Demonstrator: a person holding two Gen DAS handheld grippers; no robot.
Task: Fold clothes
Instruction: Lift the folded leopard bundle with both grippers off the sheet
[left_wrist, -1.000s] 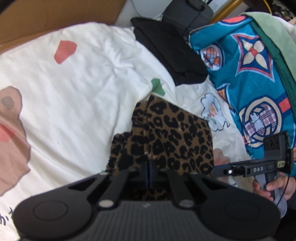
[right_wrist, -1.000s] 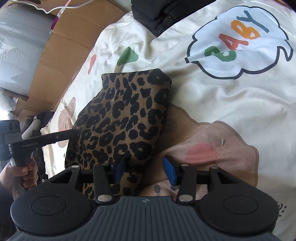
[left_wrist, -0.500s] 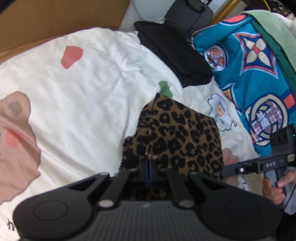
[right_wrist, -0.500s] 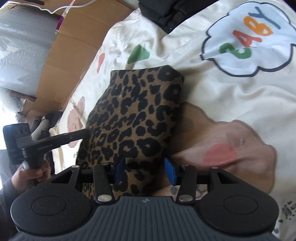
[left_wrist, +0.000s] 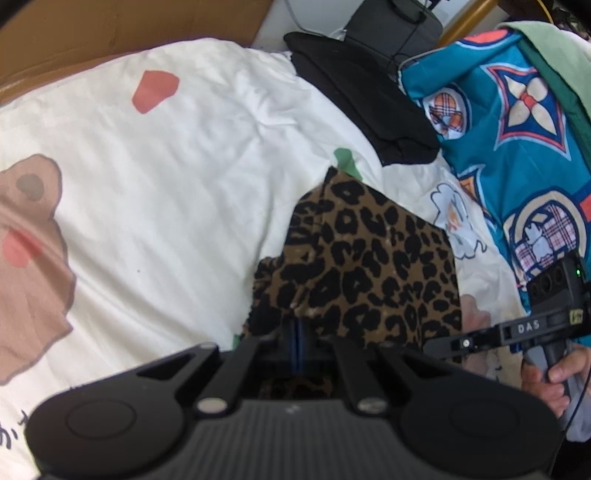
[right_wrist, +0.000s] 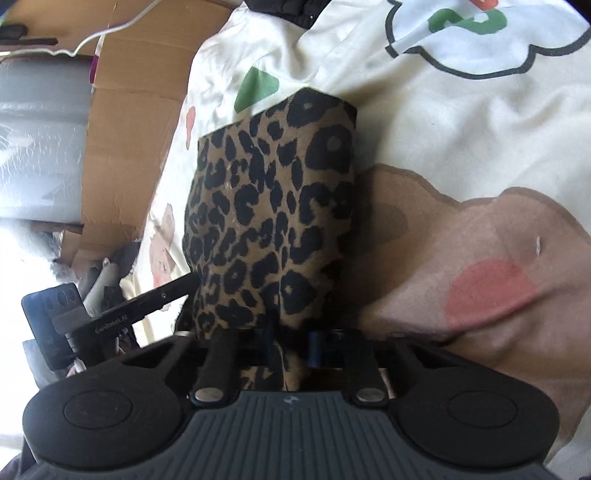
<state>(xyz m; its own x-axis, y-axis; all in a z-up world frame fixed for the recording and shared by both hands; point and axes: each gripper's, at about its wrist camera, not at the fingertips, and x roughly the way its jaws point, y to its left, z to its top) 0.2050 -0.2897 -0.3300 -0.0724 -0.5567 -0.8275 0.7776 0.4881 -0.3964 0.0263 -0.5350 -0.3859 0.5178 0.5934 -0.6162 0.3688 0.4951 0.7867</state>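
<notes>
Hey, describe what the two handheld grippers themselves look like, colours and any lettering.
Both are black plastic with ribbed bodies, round side discs and silver screws. The left gripper has blue finger pads; the right gripper too. White lettering marks each side bar; a green light glows on the right one's camera block.

Two wrist-mounted fisheye views, angled downward at close range.
The leopard-print garment (left_wrist: 369, 266) (right_wrist: 273, 206) on the white printed bedding (left_wrist: 184, 177) (right_wrist: 461, 129) is shared, viewed from opposite sides.

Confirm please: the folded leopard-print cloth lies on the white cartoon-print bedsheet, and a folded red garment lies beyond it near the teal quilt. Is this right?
Not quite. The garment beyond the leopard-print cloth is black, not red; the left wrist view shows it on the white bedsheet beside the teal quilt.
</notes>
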